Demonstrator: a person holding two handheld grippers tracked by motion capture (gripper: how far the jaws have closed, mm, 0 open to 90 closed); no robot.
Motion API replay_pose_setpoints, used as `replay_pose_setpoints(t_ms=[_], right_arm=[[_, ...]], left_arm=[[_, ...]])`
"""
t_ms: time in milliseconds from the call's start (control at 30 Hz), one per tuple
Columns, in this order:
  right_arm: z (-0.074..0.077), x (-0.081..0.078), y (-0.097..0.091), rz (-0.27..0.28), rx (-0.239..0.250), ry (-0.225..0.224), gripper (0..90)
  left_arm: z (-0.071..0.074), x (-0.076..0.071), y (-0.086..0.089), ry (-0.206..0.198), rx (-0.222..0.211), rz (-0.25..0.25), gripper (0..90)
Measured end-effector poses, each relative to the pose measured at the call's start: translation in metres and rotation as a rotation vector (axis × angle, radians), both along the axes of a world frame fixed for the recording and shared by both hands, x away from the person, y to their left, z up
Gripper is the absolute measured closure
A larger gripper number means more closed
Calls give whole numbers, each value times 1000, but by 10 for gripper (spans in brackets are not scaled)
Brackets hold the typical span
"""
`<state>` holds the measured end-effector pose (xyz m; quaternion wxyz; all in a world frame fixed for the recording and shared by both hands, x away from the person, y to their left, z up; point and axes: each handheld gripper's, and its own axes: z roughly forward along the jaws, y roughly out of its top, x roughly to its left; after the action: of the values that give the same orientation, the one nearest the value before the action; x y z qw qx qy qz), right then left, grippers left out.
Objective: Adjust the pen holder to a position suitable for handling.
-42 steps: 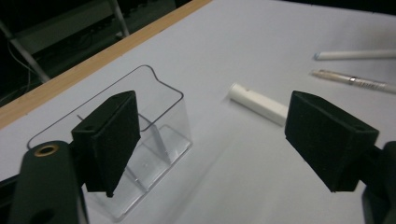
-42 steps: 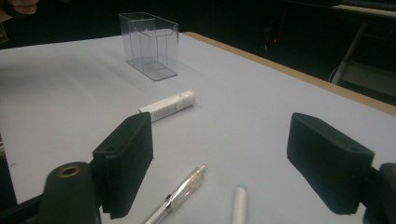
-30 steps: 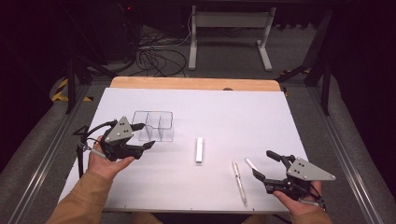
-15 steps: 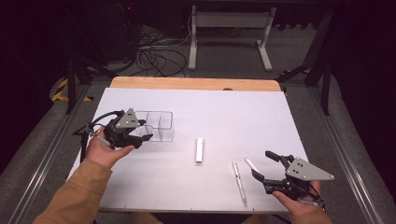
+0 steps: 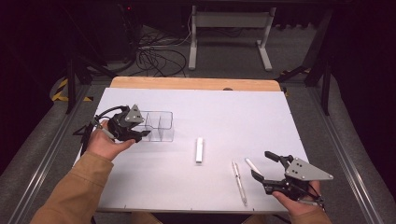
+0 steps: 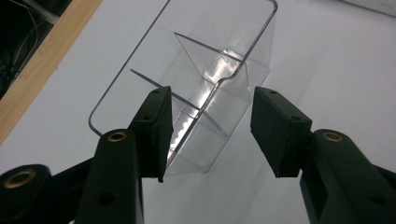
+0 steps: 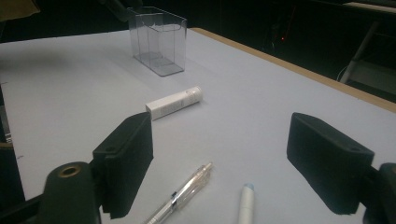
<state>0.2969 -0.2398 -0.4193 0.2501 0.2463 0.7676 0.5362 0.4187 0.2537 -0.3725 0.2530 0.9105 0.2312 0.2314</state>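
Left gripper [image 5: 140, 136] sits at the near-left end of the clear organizer [image 5: 159, 125], a divided plastic box standing upright on the left part of the white table [image 5: 224, 107]. Its jaws have just been closing, and in the left gripper view they straddle the organizer's [image 6: 205, 84] end corner with one pad [image 6: 156, 130] right against the wall and the other still apart from it (so no real pinch yet, as far as I can judge). The step in hand looks like taking hold of the box. Next the jaws need to finish closing squarely on that thin wall, low enough that the slick plastic does not tip or slide away.

Right gripper [image 5: 266, 165] rests open and empty at the near-right edge, its jaws spread wide over bare table. Just beside it lie a clear pen [image 5: 239, 181] and a short white marker [image 5: 252, 165], apart from each other. A white tube [image 5: 200, 149] lies between the organizer and the pens, touching neither.
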Motion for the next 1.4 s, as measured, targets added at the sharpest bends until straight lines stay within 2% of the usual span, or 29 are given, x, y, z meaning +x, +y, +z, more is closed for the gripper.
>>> replay_pose_setpoints(t_ms=[33, 133, 167, 200, 333, 433, 500, 600, 633, 733, 1000, 1267, 1300, 1367, 1400], right_arm=[[0, 0, 0, 1, -2, 0, 231], [0, 0, 1, 4, -4, -1, 231], [0, 0, 1, 5, -4, 1, 231], [-1, 0, 1, 6, -6, 0, 231], [-1, 0, 1, 6, -7, 3, 231], [-1, 0, 1, 7, -11, -1, 232], [-1, 0, 1, 7, -10, -1, 232], [-1, 0, 0, 9, -7, 0, 232], [-1, 0, 1, 10, -7, 0, 232], [-1, 0, 1, 12, -7, 1, 232], [-2, 1, 1, 17, -3, 5, 232], [-3, 1, 1, 17, 0, 11, 231], [-3, 1, 1, 18, 0, 11, 231], [-3, 1, 1, 20, -1, 12, 231], [-3, 1, 1, 21, -1, 13, 231]], left_arm=[[-1, 1, 0, 2, 7, -1, 529], [-2, 6, -1, 11, 63, 4, 552], [-2, 6, -1, 11, 63, 4, 561], [-2, 8, -1, 13, 88, 1, 573], [-2, 11, -3, 12, 116, -5, 608], [-2, 13, -5, 26, 141, -17, 634], [-2, 13, -6, 19, 155, -26, 635], [0, 15, -6, 36, 175, -35, 657], [0, 16, -7, 53, 193, -42, 669], [0, 18, -8, 68, 224, -52, 683], [1, 22, -8, 105, 222, -62, 695], [7, 28, -9, 158, 257, -99, 729], [7, 28, -9, 158, 257, -99, 734], [8, 26, -12, 145, 294, -118, 747], [8, 25, -12, 146, 296, -120, 752]])
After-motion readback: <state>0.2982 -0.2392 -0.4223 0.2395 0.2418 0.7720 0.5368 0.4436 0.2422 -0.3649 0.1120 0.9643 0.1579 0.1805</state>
